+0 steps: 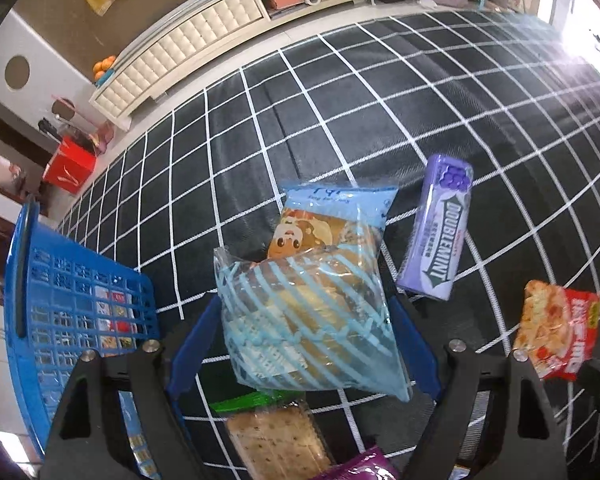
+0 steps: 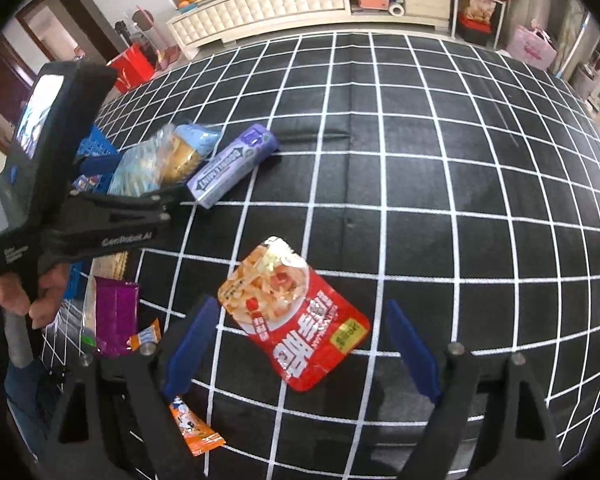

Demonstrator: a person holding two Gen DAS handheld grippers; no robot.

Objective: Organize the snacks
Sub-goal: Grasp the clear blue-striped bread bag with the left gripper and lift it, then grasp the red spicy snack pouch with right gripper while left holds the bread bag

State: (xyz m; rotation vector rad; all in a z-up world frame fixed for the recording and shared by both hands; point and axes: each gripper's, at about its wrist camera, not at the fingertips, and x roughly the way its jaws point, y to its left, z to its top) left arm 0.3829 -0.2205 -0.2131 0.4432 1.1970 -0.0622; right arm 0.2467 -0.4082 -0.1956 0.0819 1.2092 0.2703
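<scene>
My left gripper [image 1: 306, 316] is shut on a clear bag with light blue stripes [image 1: 312, 312] holding a bread-like snack, lifted above the black checked cloth [image 1: 340, 120]. The bag also shows in the right wrist view [image 2: 160, 160]. A blue basket [image 1: 76, 312] stands to its left with snacks inside. A purple Doublemint pack [image 1: 436, 232] lies to the right. A red snack pouch [image 2: 296, 316] lies between the fingers of my open right gripper [image 2: 304, 344], which hovers above it.
A cracker pack [image 1: 276, 440] and a purple pouch [image 2: 114, 312] lie near the front. An orange sachet [image 2: 194, 428] lies under my right gripper's left finger. A white cabinet [image 2: 280, 4] and a red box [image 1: 70, 166] stand beyond the cloth.
</scene>
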